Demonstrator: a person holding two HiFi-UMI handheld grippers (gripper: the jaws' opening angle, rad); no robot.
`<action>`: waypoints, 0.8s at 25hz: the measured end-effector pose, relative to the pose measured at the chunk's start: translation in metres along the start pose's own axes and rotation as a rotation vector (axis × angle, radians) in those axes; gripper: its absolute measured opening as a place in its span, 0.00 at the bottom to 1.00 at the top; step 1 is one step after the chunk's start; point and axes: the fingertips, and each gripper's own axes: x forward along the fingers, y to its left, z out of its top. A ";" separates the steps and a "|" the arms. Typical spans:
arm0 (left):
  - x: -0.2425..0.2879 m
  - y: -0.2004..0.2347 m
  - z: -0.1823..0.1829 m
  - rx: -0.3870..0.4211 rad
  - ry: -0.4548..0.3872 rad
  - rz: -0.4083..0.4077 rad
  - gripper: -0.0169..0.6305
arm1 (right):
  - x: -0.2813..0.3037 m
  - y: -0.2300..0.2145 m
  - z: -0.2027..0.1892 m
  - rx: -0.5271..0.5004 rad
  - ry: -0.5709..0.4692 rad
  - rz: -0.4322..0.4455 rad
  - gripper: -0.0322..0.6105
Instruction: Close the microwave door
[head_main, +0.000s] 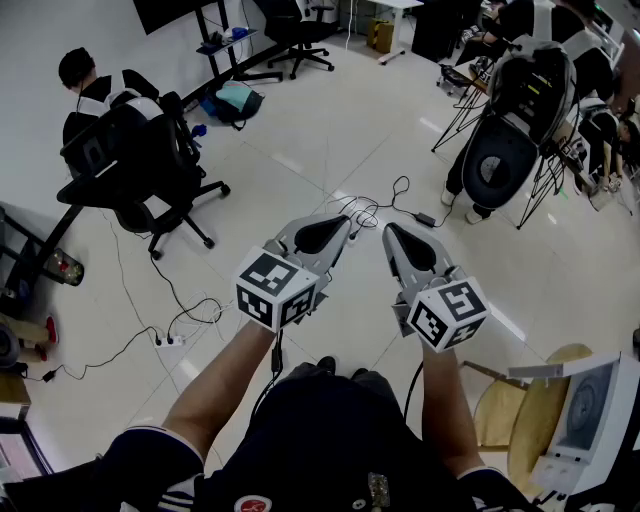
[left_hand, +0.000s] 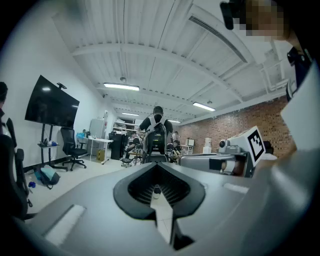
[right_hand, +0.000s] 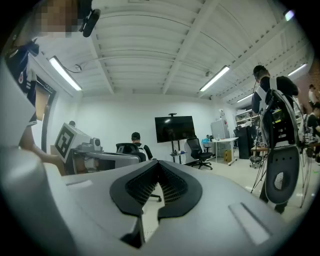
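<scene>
Left tongs (head_main: 338, 233) and right tongs (head_main: 394, 236) are both pinched shut with nothing in them, side by side over the floor (head_main: 330, 130). The microwave (head_main: 592, 412) is at bottom right, well apart from both. It's cut off by the frame edge, and its door position is hard to make out.

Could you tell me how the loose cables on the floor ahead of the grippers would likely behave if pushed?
The cables lie in slack loops, so they are probably floppy and would bunch up rather than shift as one. The floor looks smooth and glossy, so they would likely slide easily. The small adapter on one lead may drag behind.
</scene>
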 end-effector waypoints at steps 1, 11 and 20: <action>0.003 -0.003 0.000 0.000 0.001 -0.010 0.05 | -0.003 -0.002 0.001 -0.001 0.000 -0.010 0.05; 0.055 -0.075 -0.007 0.007 0.042 -0.237 0.05 | -0.079 -0.044 -0.002 0.024 -0.009 -0.232 0.05; 0.106 -0.191 -0.022 0.021 0.090 -0.538 0.05 | -0.196 -0.081 -0.011 0.059 -0.033 -0.527 0.05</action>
